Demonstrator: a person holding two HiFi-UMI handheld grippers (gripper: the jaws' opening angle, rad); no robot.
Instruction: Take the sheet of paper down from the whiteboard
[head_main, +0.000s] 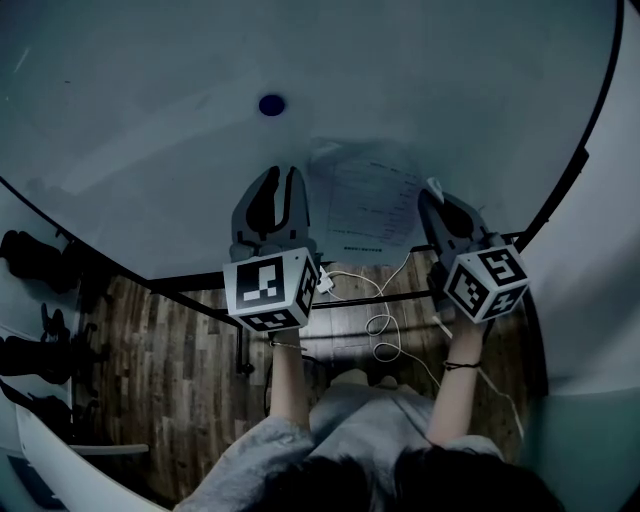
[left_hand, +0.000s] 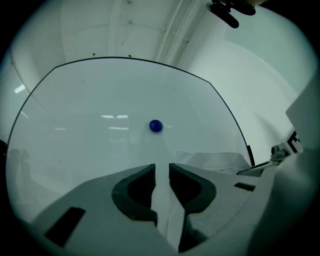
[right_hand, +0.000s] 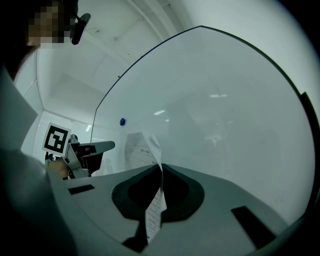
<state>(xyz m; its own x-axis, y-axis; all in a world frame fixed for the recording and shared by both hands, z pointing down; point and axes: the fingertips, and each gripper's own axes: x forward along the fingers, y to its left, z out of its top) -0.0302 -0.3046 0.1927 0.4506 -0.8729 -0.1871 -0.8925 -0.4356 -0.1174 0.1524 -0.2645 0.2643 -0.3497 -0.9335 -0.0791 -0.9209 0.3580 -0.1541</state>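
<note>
The sheet of paper (head_main: 365, 200) hangs loose against the whiteboard (head_main: 150, 120), below and to the right of a blue magnet (head_main: 271, 104). My right gripper (head_main: 432, 190) is shut on the sheet's right edge. In the right gripper view the paper (right_hand: 137, 147) curls out from the closed jaws of that gripper (right_hand: 161, 167). My left gripper (head_main: 282, 178) is at the sheet's left edge, jaws parted by a narrow gap. In the left gripper view the gripper (left_hand: 162, 167) points at the board under the magnet (left_hand: 156, 125). A pale strip of paper (left_hand: 215, 159) seems to run between the jaws.
The whiteboard's dark frame (head_main: 560, 190) curves down the right side. Below the board lie a wooden floor (head_main: 180, 370), the stand's black bar (head_main: 370, 298) and white cables (head_main: 385, 335). Dark objects (head_main: 35, 255) stand at the far left.
</note>
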